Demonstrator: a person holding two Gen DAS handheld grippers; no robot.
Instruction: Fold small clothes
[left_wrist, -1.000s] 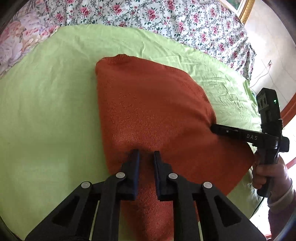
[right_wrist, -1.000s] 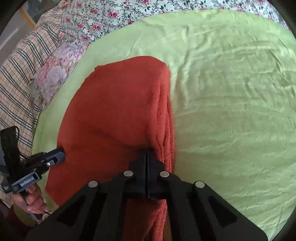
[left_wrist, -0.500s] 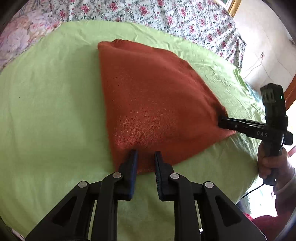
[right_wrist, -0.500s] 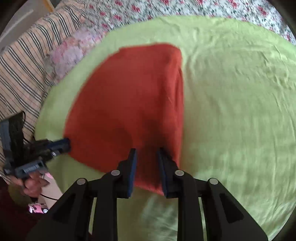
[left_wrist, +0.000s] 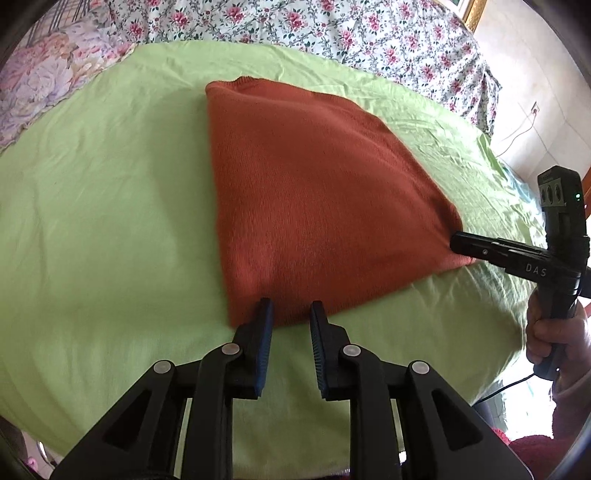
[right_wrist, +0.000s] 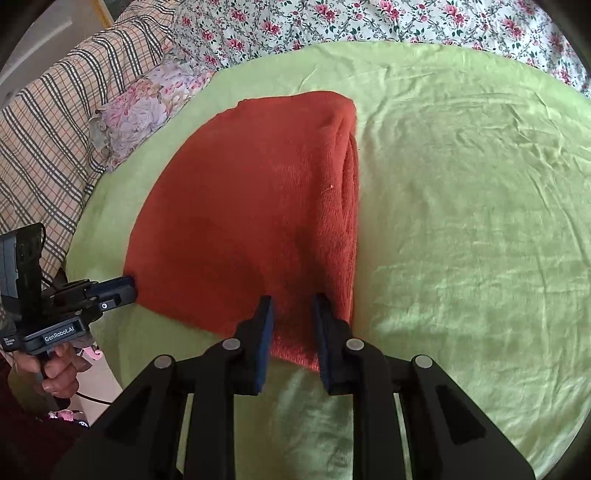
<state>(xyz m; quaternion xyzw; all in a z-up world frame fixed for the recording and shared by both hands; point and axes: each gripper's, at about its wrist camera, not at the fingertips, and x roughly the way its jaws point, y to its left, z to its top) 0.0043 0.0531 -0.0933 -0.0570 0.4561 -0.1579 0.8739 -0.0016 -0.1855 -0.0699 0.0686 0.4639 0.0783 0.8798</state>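
Observation:
A rust-orange knitted garment (left_wrist: 317, 192) lies folded flat on a green sheet (left_wrist: 103, 221); in the right wrist view (right_wrist: 251, 206) its folded layers show along the right edge. My left gripper (left_wrist: 290, 310) is open and empty, its fingertips at the garment's near left corner. My right gripper (right_wrist: 291, 306) is open and empty, its fingertips over the near right corner. The right gripper also shows in the left wrist view (left_wrist: 458, 243) at the garment's right corner, and the left gripper shows in the right wrist view (right_wrist: 129, 288) at its left corner.
The green sheet covers a bed with a floral bedspread (left_wrist: 332, 33) behind it. A floral pillow (right_wrist: 147, 107) and a plaid blanket (right_wrist: 48, 122) lie at the far left. The bed's near edge (left_wrist: 480, 369) drops off at the right, with a wall socket (left_wrist: 535, 109) beyond.
The right gripper, shut on the garment's edge a second ago, has opened. Both grippers have pulled back to its near edge, and it now lies flat.

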